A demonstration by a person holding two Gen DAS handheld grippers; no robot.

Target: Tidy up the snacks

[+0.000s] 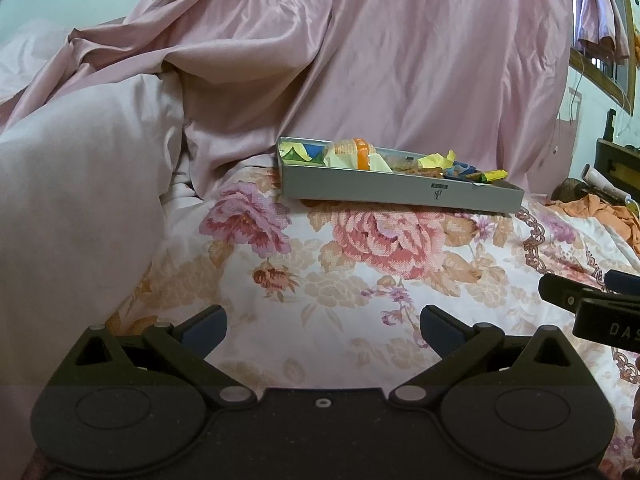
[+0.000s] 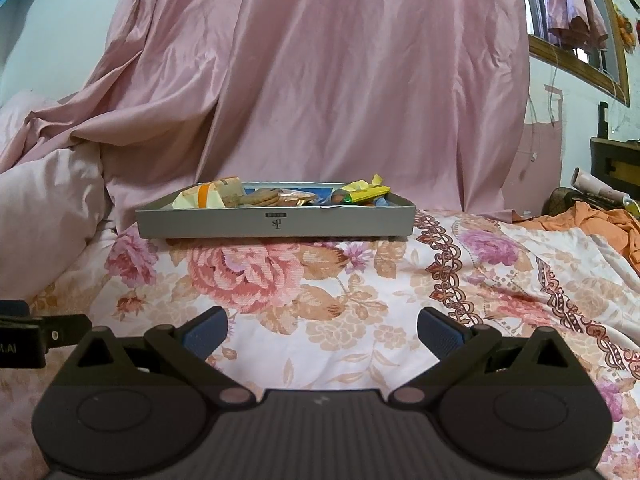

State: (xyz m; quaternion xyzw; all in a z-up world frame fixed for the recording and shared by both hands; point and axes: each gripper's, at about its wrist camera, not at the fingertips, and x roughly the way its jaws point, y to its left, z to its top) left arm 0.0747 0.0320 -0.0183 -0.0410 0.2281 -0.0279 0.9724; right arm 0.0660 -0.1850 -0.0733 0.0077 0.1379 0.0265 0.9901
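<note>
Several snacks sit heaped in a shallow grey tray point(image 2: 276, 222) that rests on the floral bedspread point(image 2: 360, 300), right up against the pink satin sheet point(image 2: 340, 80) draped behind it. At the tray's left end lies a pale wrapper with an orange band point(image 2: 204, 196), tipped against the wall. Next to it, toward the middle, a stack of round brown biscuits point(image 2: 262, 197) shows above the rim, with a coppery foil wrapper point(image 2: 294, 199) just beside them. On the right end a yellow-and-green packet point(image 2: 366, 194) pokes up over the edge, with a crumpled yellow wrapper on top of it. From the left wrist view another green-and-yellow packet point(image 1: 294, 151) fills the tray's far left corner.

Both grippers hang low over the bedspread, well short of the tray. Left gripper point(image 1: 323, 326): jaws spread wide, blue pads apart, nothing between them. Right gripper point(image 2: 322, 330): same story, jaws wide and empty. They hover side by side, each one catching the edge of the other's view.

A plump pale pink pillow point(image 1: 72, 200) bulges at the left of the bed, and a rumpled orange cloth point(image 2: 592, 220) lies off to the right.
</note>
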